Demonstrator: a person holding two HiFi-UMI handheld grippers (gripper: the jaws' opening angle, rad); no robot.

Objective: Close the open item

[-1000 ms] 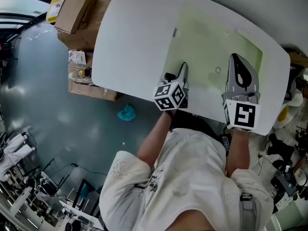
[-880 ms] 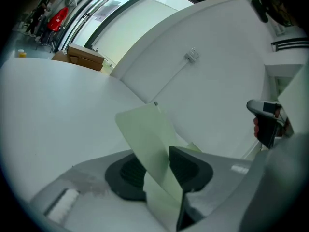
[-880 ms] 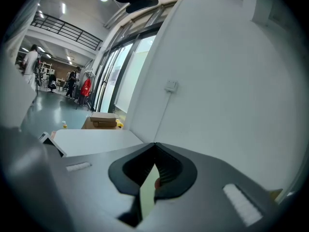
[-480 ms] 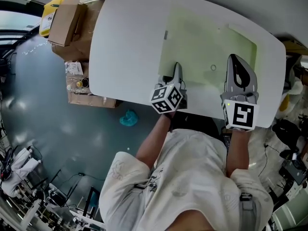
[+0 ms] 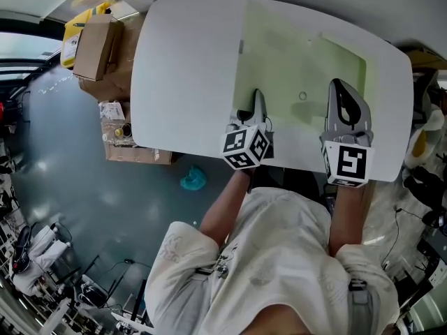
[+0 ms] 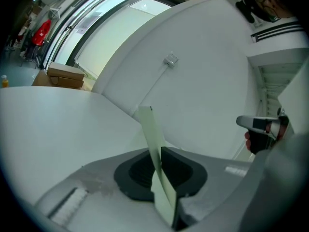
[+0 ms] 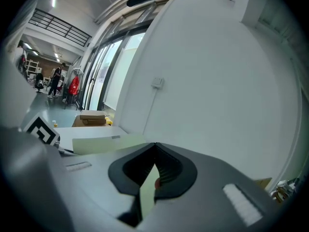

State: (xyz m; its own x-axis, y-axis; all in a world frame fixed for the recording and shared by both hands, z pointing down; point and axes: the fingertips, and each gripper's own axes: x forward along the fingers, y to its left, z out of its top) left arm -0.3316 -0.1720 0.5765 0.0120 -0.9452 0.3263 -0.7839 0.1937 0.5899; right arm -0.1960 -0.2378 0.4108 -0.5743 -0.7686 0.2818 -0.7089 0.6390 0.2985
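A pale green folder point(image 5: 300, 61) lies spread flat on the white table point(image 5: 181, 68), with a small round snap point(image 5: 302, 95) on it. At the folder's near edge my left gripper point(image 5: 257, 98) has its jaws closing, and in the left gripper view a thin green sheet point(image 6: 153, 139) stands edge-on, pinched between the dark pads of that gripper point(image 6: 161, 153). My right gripper point(image 5: 342, 88) holds the near edge further right. In the right gripper view its jaws point(image 7: 155, 170) meet on the green sheet point(image 7: 146, 192).
Cardboard boxes point(image 5: 98, 37) and a yellow pack point(image 5: 70, 44) sit on the floor left of the table. A teal lump point(image 5: 193, 181) lies on the floor by the table's near edge. The person's torso is just behind both grippers.
The left gripper's jaws have drawn together on the folder's edge. The right gripper has stayed in place. The head view has shifted slightly.
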